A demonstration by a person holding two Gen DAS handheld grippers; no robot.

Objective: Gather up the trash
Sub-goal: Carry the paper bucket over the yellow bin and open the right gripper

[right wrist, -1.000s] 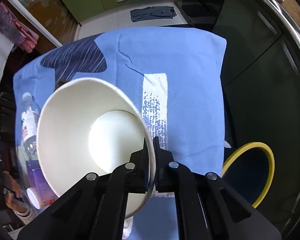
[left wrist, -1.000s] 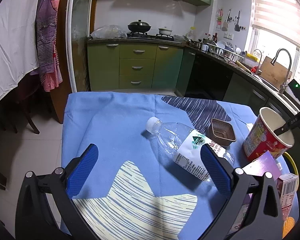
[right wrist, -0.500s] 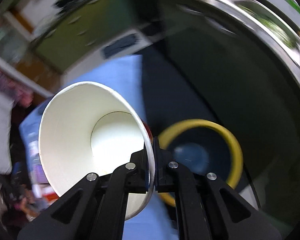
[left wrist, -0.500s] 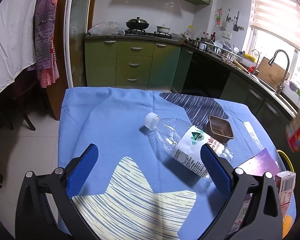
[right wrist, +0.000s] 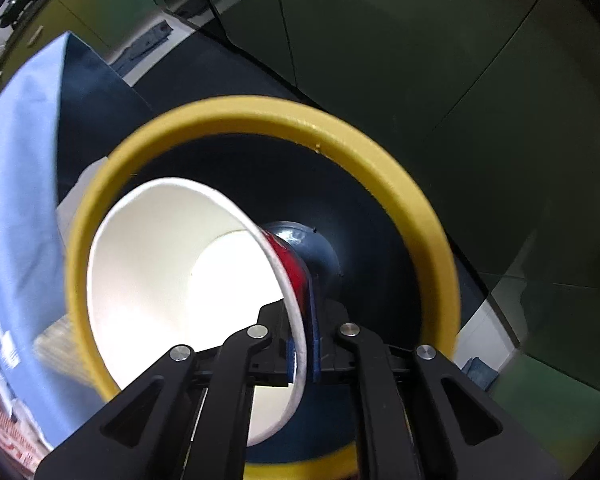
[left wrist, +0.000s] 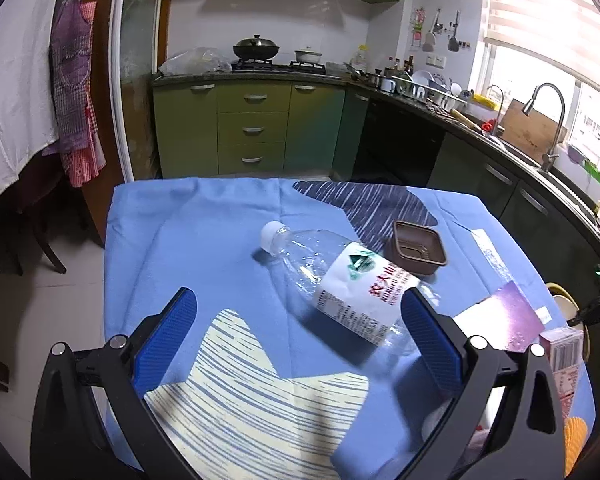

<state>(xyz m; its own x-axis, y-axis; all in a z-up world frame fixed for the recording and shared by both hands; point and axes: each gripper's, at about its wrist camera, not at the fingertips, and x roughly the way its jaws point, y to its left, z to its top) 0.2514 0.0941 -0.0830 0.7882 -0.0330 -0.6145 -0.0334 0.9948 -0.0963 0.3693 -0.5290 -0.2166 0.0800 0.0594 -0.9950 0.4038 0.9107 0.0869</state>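
My right gripper (right wrist: 300,356) is shut on the rim of a paper cup (right wrist: 172,280), white inside and red outside. It holds the cup over the mouth of a dark bin with a yellow rim (right wrist: 340,136) beside the table. My left gripper (left wrist: 300,336) is open and empty above the blue cloth. A clear plastic bottle (left wrist: 340,284) with a white cap lies on its side between and beyond its blue pads (left wrist: 164,336). A brown plastic tray (left wrist: 416,246) sits behind the bottle.
A purple card (left wrist: 508,320) and a small carton (left wrist: 564,352) lie at the table's right edge. The bin's yellow rim (left wrist: 560,290) shows past that edge. Green cabinets (left wrist: 252,132) and a sink counter (left wrist: 520,152) lie beyond. A chair (left wrist: 40,224) stands left.
My right gripper has carried the paper cup off the table to the right and down over the yellow-rimmed bin. My left gripper has stayed open, nearly still.
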